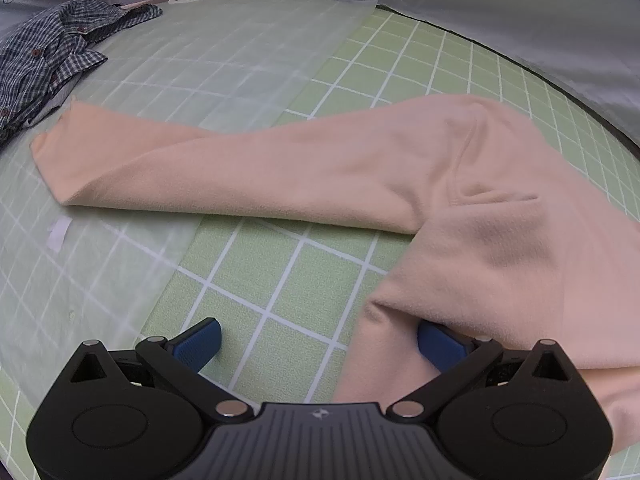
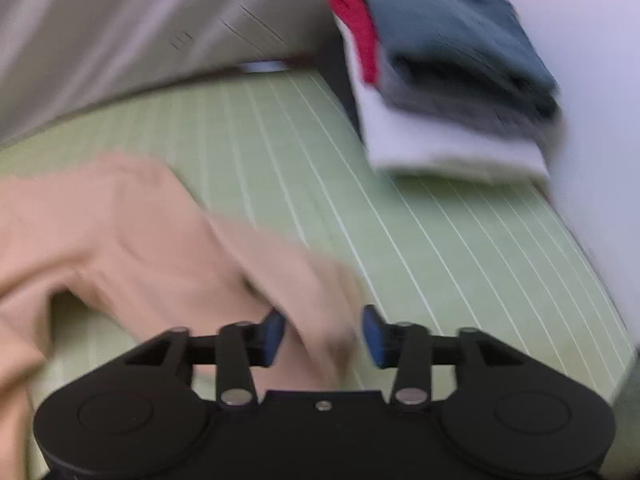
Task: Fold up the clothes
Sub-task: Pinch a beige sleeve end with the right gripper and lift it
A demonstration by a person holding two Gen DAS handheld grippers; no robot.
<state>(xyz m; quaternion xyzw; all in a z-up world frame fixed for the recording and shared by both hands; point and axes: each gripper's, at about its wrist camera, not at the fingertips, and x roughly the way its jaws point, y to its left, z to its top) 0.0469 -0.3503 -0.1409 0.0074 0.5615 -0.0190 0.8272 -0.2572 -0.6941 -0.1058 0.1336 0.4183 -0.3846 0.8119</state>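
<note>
Peach fleece top (image 1: pixel 460 208), sleeve stretched left, on green grid mat (image 1: pixel 280 280)

I see my left gripper (image 1: pixel 318 344) as black linkage arms with silver pivot pins and ribbed blue pads. My right gripper (image 2: pixel 323 334) matches, with one small screw in its centre plate.

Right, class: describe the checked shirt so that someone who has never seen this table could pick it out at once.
Start from the green grid mat that covers the table, seen from the left wrist camera. Follow the peach garment along its long sleeve to the cuff at the far left corner. Just beyond it lies the checked shirt: crumpled, dark blue and white checks, small reddish buttons, the only patterned fabric there.
</note>
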